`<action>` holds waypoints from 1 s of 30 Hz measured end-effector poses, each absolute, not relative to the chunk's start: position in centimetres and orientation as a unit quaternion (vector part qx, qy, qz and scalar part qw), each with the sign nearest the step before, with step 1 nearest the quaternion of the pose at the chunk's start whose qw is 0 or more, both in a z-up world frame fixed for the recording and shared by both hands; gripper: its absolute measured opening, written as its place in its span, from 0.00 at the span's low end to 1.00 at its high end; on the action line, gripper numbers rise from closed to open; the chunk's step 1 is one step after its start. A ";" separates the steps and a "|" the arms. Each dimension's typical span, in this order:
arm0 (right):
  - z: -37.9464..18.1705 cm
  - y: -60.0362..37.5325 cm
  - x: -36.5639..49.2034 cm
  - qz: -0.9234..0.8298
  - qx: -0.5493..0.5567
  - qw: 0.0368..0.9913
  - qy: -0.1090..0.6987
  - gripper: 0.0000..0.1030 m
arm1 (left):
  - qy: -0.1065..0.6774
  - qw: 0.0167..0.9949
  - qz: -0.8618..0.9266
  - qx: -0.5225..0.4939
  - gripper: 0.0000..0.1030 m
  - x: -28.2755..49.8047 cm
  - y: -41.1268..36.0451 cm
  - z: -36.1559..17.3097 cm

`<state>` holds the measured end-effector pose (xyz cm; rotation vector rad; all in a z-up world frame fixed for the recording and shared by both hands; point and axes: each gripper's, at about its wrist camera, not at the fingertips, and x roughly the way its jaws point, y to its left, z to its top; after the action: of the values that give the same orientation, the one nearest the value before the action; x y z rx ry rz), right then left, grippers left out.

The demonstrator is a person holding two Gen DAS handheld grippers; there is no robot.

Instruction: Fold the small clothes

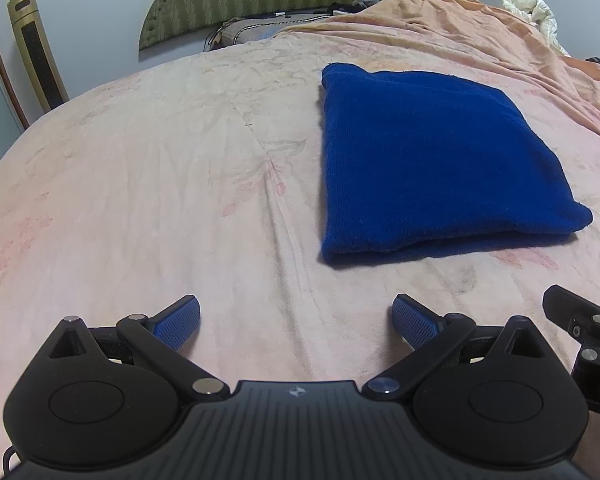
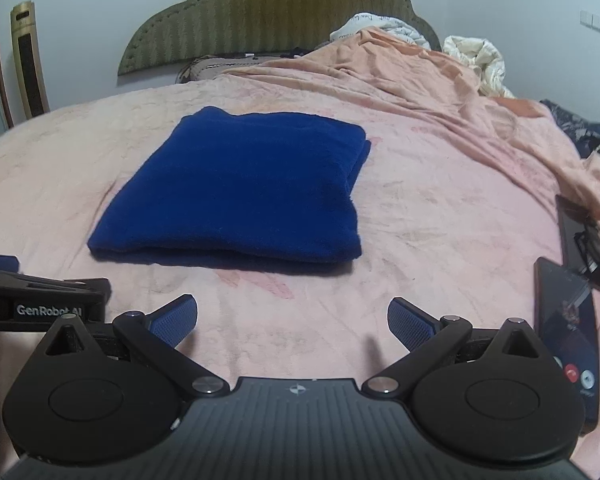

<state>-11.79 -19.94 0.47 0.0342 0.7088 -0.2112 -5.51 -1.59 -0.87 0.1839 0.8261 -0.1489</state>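
Blue cloth [image 2: 236,188]: folded, seemingly finished; left gripper [image 1: 296,322] and right gripper [image 2: 292,320] near it, jaws wide, empty; next, fetch another garment.

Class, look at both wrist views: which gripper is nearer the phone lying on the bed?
Right. The right gripper hovers open beside the phone, which lies just off its right finger. The left gripper sits farther left; no phone shows in its view.
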 end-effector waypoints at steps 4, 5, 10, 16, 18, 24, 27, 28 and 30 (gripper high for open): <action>0.6 -19.8 -11.8 -0.108 0.006 0.933 0.343 1.00 | 0.399 0.909 -0.072 0.093 1.00 -5.6 -1.7 -0.8; 0.7 -19.9 -11.8 -0.106 0.009 0.933 0.343 1.00 | 0.398 0.910 -0.073 0.093 1.00 -5.6 -1.7 -0.8; 0.8 -20.1 -11.8 -0.105 0.014 0.934 0.342 1.00 | 0.400 0.909 -0.074 0.089 1.00 -5.5 -1.6 -0.8; 0.8 -20.1 -11.9 -0.106 0.017 0.933 0.343 1.00 | 0.403 0.908 -0.075 0.084 1.00 -5.4 -1.5 -0.9; 0.8 -20.1 -11.8 -0.106 0.016 0.933 0.343 1.00 | 0.403 0.908 -0.074 0.084 1.00 -5.4 -1.5 -0.9; 0.7 -20.0 -11.8 -0.104 0.017 0.933 0.344 1.00 | 0.405 0.907 -0.077 0.084 1.00 -5.4 -1.5 -0.9; 0.7 -19.9 -11.8 -0.101 0.017 0.934 0.343 1.00 | 0.403 0.908 -0.076 0.088 1.00 -5.5 -1.6 -0.9; 0.8 -19.9 -11.8 -0.100 0.018 0.934 0.343 1.00 | 0.402 0.908 -0.076 0.089 1.00 -5.5 -1.6 -0.9; 0.7 -19.9 -11.8 -0.099 0.026 0.933 0.344 1.00 | 0.403 0.908 -0.076 0.088 1.00 -5.5 -1.6 -0.9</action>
<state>-11.78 -19.92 0.74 0.0525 0.7029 -0.2029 -5.53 -1.60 -0.89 0.1826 0.8314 -0.1568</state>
